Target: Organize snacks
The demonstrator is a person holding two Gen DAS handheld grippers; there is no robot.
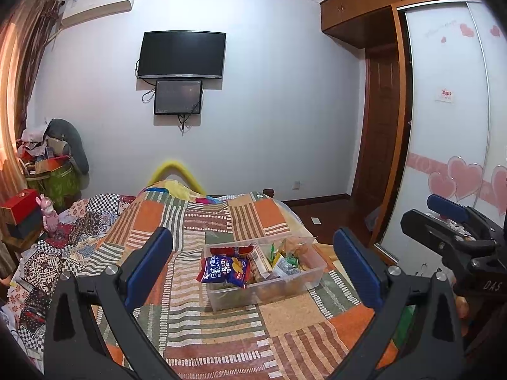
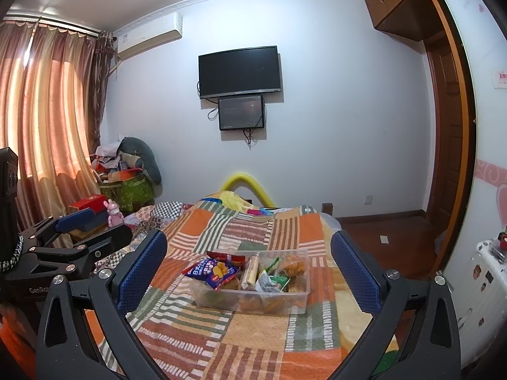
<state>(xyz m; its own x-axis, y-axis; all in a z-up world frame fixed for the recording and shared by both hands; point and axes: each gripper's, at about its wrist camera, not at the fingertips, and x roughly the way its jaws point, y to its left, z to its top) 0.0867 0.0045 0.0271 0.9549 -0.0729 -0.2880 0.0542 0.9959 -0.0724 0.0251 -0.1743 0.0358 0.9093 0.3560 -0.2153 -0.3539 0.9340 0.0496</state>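
A clear plastic box (image 1: 312, 277) sits on the bed (image 1: 221, 332), on the striped patchwork blanket (image 2: 259, 342), close to the bed's right edge and about halfway down it. The box is full of snacks. A blue snack bag (image 1: 223, 270) lies at the box's left end, and part of it hangs over the rim. Behind it is a red packet (image 1: 231, 249). In the middle stands a long pale packet (image 2: 250, 272), tilted a bit. Green and white packets (image 2: 272, 280) and some orange-brown snacks (image 2: 293, 266) fill the right end.

The left gripper (image 1: 253, 272) is up above the near part of the bed. Its two blue pads are spread wide apart, with nothing between them — the box shows in the gap, farther away. The right gripper (image 2: 248, 274) is wide too and holds nothing, and the box shows between its pads as well. The two grippers are side by side, and each one peeks into the other's view at the edge.

On the far wall hangs a black TV (image 2: 240, 71) with a smaller screen (image 2: 241, 112) just under it. Past the bed's left edge there is a pink bunny toy (image 2: 112, 211) beside a red box (image 2: 87, 204).
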